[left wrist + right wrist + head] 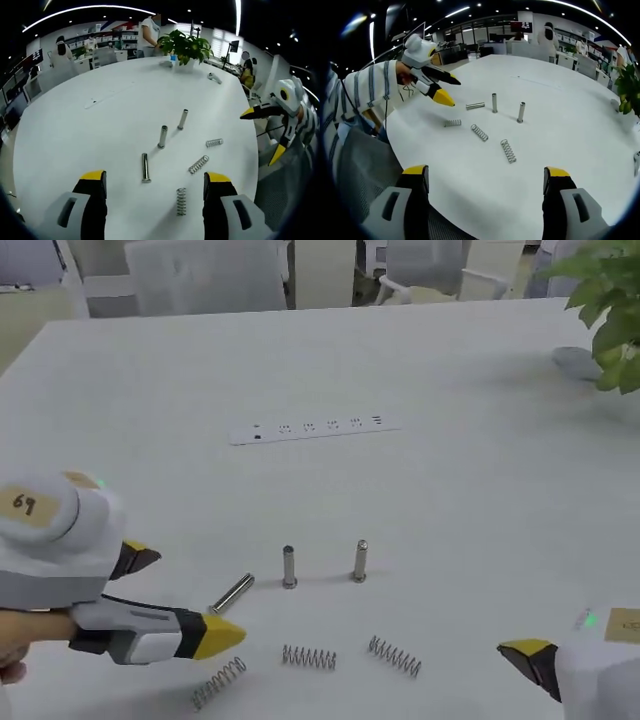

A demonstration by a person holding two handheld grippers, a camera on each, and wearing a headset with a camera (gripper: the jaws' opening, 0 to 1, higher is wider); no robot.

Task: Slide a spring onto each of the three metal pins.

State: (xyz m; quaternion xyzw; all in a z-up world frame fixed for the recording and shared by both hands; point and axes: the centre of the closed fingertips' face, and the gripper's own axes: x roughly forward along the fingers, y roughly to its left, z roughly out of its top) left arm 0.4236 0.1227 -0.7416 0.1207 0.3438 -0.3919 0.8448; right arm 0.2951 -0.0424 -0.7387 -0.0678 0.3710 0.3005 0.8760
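While both grippers hang by the near edge of a wide white bench (450, 500), neither one holds anything. At the left, the grey-and-white, yellow-tipped left gripper (154, 176) has its jaws spread wide and empty, its lower tip just beside a short silver metal pin (232, 593) that lies flat on its side. To the right of it stand two more silver metal pins, the middle pin (289, 567) and the right pin (360, 561), both upright and apart from each other. Between the pins and the near edge lie three small silver coil springs in a row, none on a pin: the left spring (219, 683) slanted, the middle spring (309, 657) level, the right spring (394, 656) slanted the other way. Farther in, toward the bench's middle, lies a flat white power strip (315, 428). At the far right corner is a green leafy plant (610, 310). At the near right, the matching right gripper (485, 171) also has its jaws wide apart, gripping nothing.
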